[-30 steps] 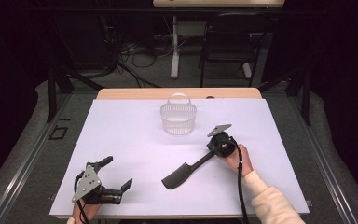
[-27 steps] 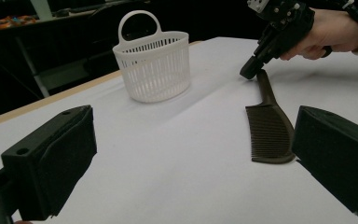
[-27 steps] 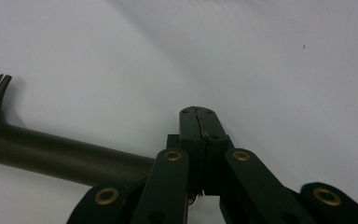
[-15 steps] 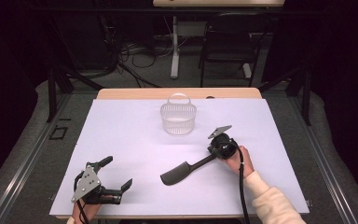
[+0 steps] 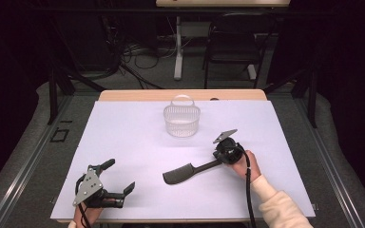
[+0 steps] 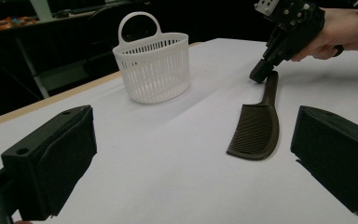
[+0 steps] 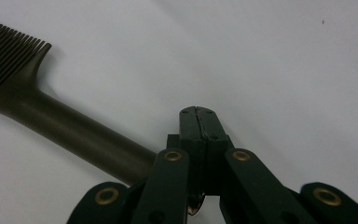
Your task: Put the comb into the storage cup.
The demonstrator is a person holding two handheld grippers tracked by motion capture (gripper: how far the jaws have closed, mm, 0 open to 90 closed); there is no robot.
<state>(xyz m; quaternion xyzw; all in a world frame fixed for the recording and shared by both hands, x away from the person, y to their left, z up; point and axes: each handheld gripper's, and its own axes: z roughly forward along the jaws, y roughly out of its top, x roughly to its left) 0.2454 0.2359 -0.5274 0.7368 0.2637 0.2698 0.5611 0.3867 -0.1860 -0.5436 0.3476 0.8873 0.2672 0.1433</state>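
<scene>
- Pressing with our right gripper [image 5: 215, 164], its fingers clenched together and grasping nothing, we touch the handle end of the dark comb [image 5: 179, 173].
- That comb lies flat on the white tabletop [image 5: 133, 137], apart from the white slotted basket [image 5: 182, 119] behind it.
- Our left gripper [image 5: 121, 176] rests near the front edge, fingers spread wide and empty.
- To nudge well, we should keep the tip low and push steadily so the handle does not slip aside.

Black fingers [image 6: 51, 158], brass-coloured pivot screws, grey three-cornered plate, cream sleeve [image 5: 285, 213]
</scene>
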